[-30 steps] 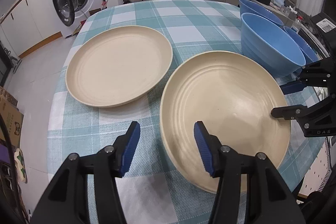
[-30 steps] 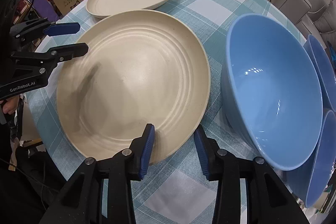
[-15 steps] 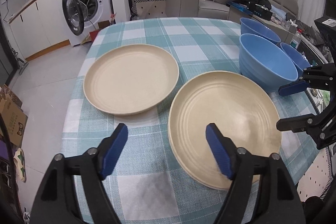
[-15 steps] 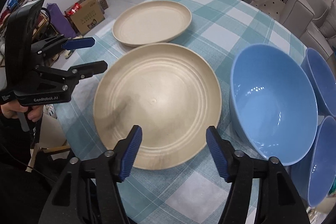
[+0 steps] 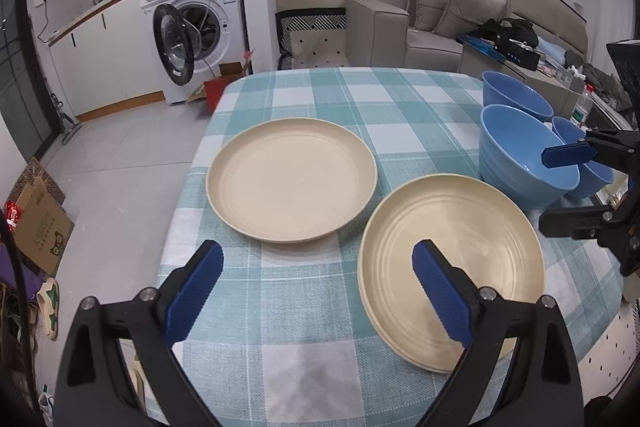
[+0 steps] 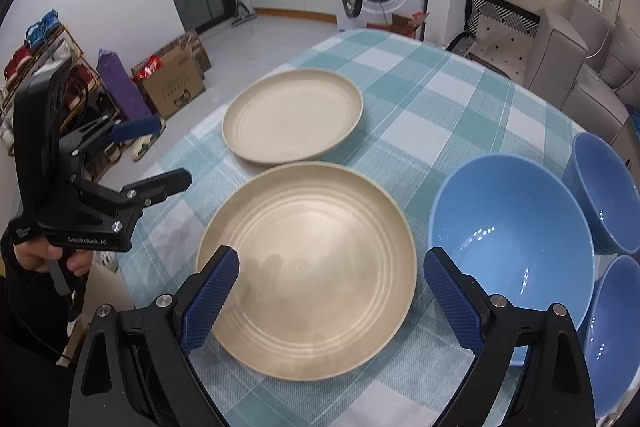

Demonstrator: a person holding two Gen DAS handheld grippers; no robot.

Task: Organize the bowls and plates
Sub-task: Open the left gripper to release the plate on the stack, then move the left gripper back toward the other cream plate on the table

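Left wrist view
Left tongs [image 5: 318, 281]: jaws spread and opening, nothing between the blue pads; raised above the tabletop, clear of every dish.
Tabletop [image 5: 304, 339]: covered with a teal and white checked cloth.
Near plate [image 5: 472, 247]: cream, ridged, lying flat at the right near edge of the tabletop; the right finger of the left tongs partly covers it in this view. A second rim shows under its near edge, so it seems to lie on another plate.
Far plate [image 5: 292, 183]: cream, flat on the cloth, just beside the near plate on the left and farther away; whether the rims touch I cannot tell.
Blue bowls: a large bowl [image 5: 520, 163] upright just beyond the near plate, a second bowl [image 5: 514, 95] behind it, a third bowl [image 5: 592, 175] at the right, partly hidden.
Right tongs [image 5: 560, 191]: enter from the right edge, jaws apart, over the rim of the large bowl and the edge of the near plate.
Background: washing machine [image 5: 200, 27] with its door open; grey sofa [image 5: 432, 23].

Right wrist view
Right tongs [image 6: 332, 299]: jaws spread and opening, gripping nothing; the near plate [image 6: 316, 259] shows below the gap, untouched.
Far plate [image 6: 292, 115]: beyond the near plate, the rims very close.
Blue bowls: large bowl [image 6: 516, 243] just right of the near plate; the two others at the right edge, one behind [image 6: 604, 187] and one in front [image 6: 616, 331].
Left tongs [image 6: 148, 155]: at the left, jaws apart and empty, held by a hand [image 6: 44, 259].
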